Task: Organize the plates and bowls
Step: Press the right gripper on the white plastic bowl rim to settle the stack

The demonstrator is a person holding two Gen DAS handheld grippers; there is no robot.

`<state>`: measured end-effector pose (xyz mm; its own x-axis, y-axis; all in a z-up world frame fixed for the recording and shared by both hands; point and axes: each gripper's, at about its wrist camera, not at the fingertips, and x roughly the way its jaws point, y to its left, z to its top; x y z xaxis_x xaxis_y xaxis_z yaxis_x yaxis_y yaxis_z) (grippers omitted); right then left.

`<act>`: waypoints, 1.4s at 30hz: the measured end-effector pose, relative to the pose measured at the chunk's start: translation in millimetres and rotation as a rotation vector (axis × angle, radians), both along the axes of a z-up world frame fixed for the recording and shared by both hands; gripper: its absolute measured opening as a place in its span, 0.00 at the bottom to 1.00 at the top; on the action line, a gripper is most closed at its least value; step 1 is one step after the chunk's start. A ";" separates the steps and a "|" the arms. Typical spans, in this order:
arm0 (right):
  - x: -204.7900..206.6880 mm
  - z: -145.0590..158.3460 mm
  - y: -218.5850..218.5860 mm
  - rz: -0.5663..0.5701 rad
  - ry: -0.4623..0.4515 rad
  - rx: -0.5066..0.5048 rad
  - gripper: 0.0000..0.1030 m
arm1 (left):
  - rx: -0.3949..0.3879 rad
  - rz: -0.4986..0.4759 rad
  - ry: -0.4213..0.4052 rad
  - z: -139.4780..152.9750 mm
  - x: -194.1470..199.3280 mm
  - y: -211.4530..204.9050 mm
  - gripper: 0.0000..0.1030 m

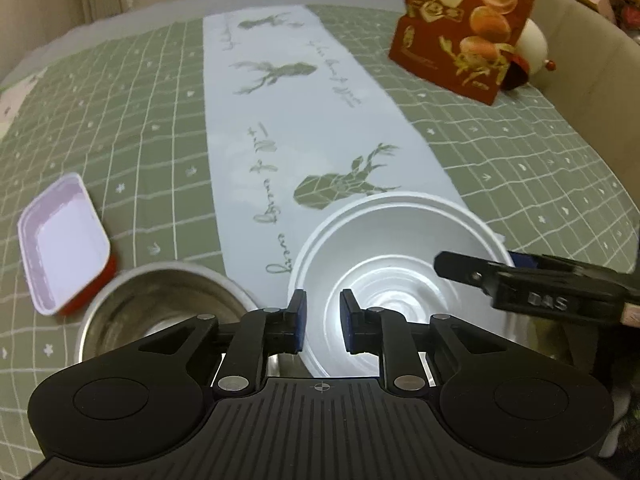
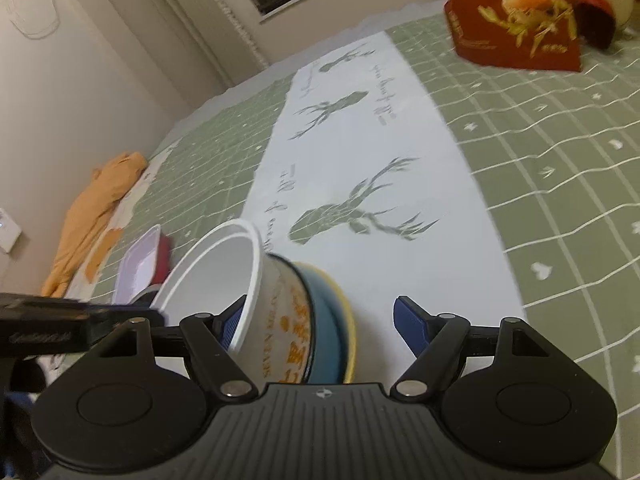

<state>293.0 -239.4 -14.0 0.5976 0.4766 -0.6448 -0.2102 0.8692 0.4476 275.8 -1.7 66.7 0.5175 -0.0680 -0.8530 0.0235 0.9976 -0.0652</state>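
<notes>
A white paper bowl (image 1: 396,240) sits nested in a blue bowl with a yellow rim (image 2: 336,320) on the white deer-print runner. My left gripper (image 1: 323,322) hovers at the bowl's near left rim. Its jaws stand a little apart, only the bowl's inside shows in the gap, and neither pad presses on it. My right gripper (image 2: 320,312) is wide open astride the stack's other wall. One of its fingers (image 2: 234,316) is inside the white bowl (image 2: 216,280). The other stands clear of the blue bowl. A steel bowl (image 1: 160,308) stands just left of the stack.
A pink rectangular tray on a red base (image 1: 64,248) lies at the left on the green checked tablecloth (image 1: 132,120). At the back right a red quail-egg bag (image 1: 468,28) stands in front of a white round object (image 1: 532,40). An orange cloth (image 2: 92,216) lies at the far left edge.
</notes>
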 end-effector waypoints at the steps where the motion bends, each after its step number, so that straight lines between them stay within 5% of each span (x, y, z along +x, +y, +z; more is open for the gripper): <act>1: 1.1 0.1 -1.4 -0.007 0.000 -0.005 0.74 | 0.013 -0.010 -0.012 3.4 -1.6 -1.6 0.22; 11: 5.3 -11.0 -10.4 -0.055 0.024 -0.049 0.74 | -0.011 0.052 0.005 0.4 -0.9 9.7 0.23; 21: -4.2 -6.0 -1.5 0.018 0.018 0.008 0.74 | -0.043 0.053 0.087 -42.8 21.1 9.8 0.23; 29: 3.9 -26.5 5.8 0.058 0.146 0.099 0.74 | -0.042 0.038 0.081 -49.3 23.5 2.0 0.46; 34: 8.2 -41.8 0.0 0.060 0.234 0.189 0.74 | -0.045 0.046 0.081 -47.8 23.8 5.0 0.44; 37: 6.8 -43.0 -1.0 0.038 0.229 0.168 0.74 | 0.037 0.058 0.079 -52.7 22.8 3.8 0.37; 42: 6.8 -43.7 -1.0 0.047 0.229 0.174 0.74 | -0.101 0.063 0.144 -65.9 24.8 10.0 0.43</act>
<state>299.7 -240.4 -57.7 0.4202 0.6155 -0.6668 -0.1248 0.7670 0.6294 300.6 8.4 0.8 0.3962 -0.1288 -0.9091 -0.0555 0.9849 -0.1637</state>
